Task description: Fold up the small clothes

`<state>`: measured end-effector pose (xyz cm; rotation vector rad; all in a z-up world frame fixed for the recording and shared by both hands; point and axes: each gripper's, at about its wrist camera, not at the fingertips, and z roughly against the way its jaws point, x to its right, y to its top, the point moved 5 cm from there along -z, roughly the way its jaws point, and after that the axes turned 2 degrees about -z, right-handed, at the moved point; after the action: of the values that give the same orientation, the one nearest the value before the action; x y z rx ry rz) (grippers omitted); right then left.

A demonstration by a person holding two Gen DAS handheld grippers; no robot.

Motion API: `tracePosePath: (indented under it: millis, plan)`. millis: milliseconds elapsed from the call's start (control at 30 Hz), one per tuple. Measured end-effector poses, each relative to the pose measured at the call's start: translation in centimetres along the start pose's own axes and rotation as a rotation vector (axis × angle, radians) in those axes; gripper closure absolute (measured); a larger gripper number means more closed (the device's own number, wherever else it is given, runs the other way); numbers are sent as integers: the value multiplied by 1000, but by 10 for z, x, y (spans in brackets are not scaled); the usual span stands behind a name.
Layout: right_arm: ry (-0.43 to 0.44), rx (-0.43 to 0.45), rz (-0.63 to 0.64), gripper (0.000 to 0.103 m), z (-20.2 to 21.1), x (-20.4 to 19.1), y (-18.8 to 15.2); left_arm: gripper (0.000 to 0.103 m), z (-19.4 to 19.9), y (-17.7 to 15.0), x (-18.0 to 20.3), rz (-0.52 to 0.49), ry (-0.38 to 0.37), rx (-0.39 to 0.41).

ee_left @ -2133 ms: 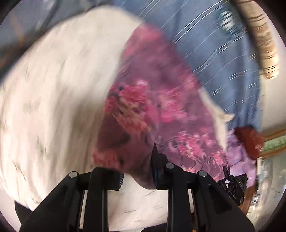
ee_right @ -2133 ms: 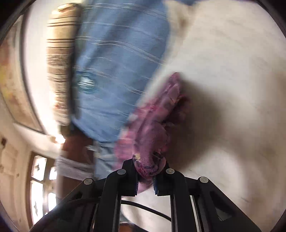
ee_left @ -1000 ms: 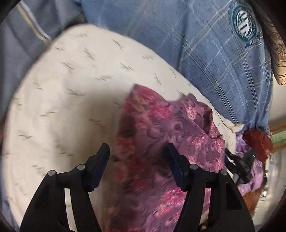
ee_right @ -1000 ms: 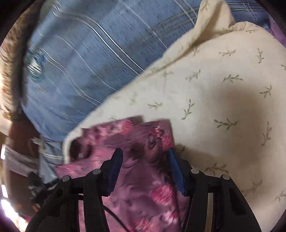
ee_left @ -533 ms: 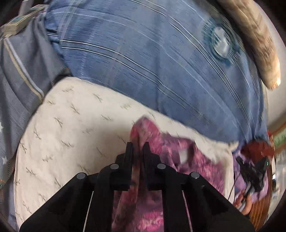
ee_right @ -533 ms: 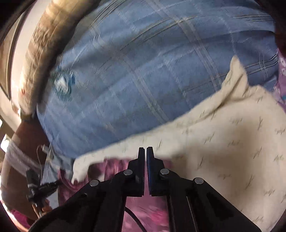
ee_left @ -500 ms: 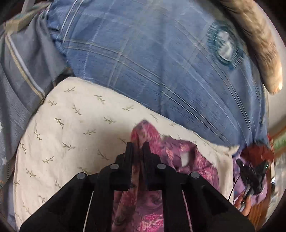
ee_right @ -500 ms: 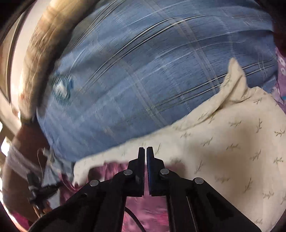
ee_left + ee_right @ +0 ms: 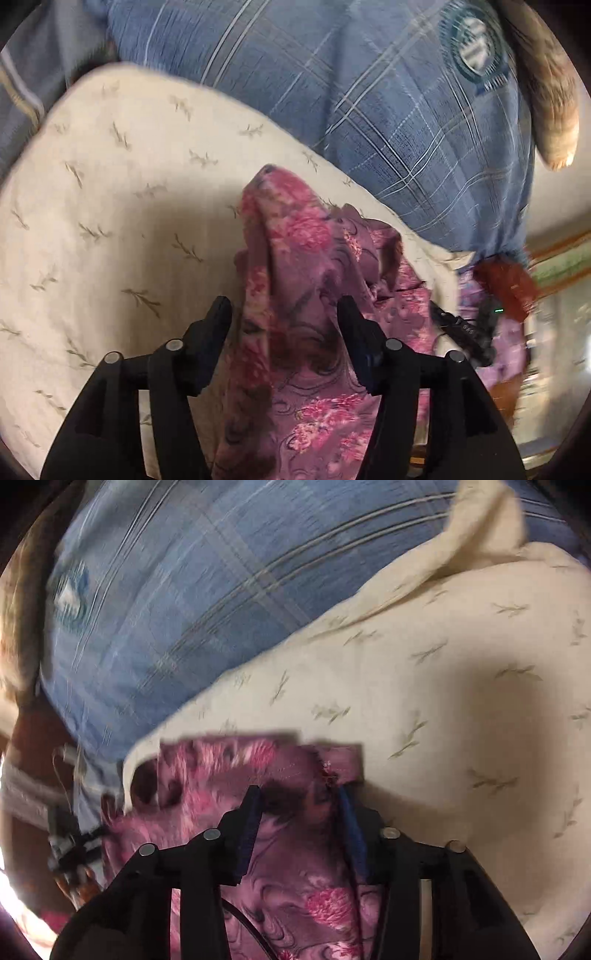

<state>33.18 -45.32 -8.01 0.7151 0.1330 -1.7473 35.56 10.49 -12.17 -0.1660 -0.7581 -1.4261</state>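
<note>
Through the left wrist camera I am watching the left claw [image 9: 284, 314] opening, its jaws standing apart with a fold of the purple floral garment [image 9: 310, 280] lying between them, the pads not pressing on it. The garment is bunching up just ahead of the claw and trailing back under it, resting on a cream pillow [image 9: 110, 206] printed with small leaf sprigs. Beyond the pillow, further out from the claw, a blue checked cloth [image 9: 369, 88] is spreading across the top of the view; it is carrying a round teal and white badge [image 9: 474, 51], but the lettering on it is too blurred for me to read. To the claw's right a small black device [image 9: 461, 328] is showing a green light.

Through the right wrist camera I am seeing the right claw [image 9: 299, 801] opening as well, its blue-padded fingers [image 9: 251, 823] parted over the same garment [image 9: 229, 768], which is lying loose between them. The garment's straight hem is sitting just ahead of the fingertips on the pillow [image 9: 461, 686]. The blue cloth [image 9: 184, 598] is lying beyond, its badge smeared.
</note>
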Motion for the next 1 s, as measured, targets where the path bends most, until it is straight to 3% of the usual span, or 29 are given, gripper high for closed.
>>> tracePosePath:
  millis: [33, 67, 200, 300, 367, 433, 500, 567, 667, 833, 900, 933, 1000]
  plan:
    - [-41, 31, 48, 99, 4, -7, -1, 81, 5, 1, 6, -34, 21, 25]
    - [-31, 67, 60, 99, 11, -13, 0, 94, 10, 2, 14, -55, 31, 34]
    - [52, 194, 79, 99, 54, -43, 20, 98, 37, 15, 25, -61, 18, 125]
    - [98, 241, 82, 99, 74, -53, 31, 98, 47, 28, 24, -44, 44, 198]
    - [103, 275, 53, 99, 77, -49, 40, 98, 35, 36, 11, -28, 138, 200]
    - [65, 277, 17, 99, 68, -34, 45, 97, 13, 37, -7, 7, 208, 150]
    - [24, 246, -20, 99, 50, -15, 45, 97, -11, 31, -27, 54, 243, 78]
    - [-72, 182, -41, 99, 17, 2, 37, 92, -26, 24, -39, 70, 281, 37]
    - [-180, 123, -30, 94, -6, 13, 29, 86, -12, 25, -44, 110, 273, 63]
    - [-75, 197, -39, 84, 42, -8, 17, 79, 53, 20, -41, 162, 182, 140]
    - [13, 208, 29, 79, 70, -35, -6, 67, 76, -3, -22, 129, 142, 173]
    - [37, 210, 49, 71, 78, -42, -15, 54, 84, -20, -11, 111, 111, 182]
    - [115, 210, 108, 66, 96, -67, -50, 52, 92, -58, 8, 63, 46, 168]
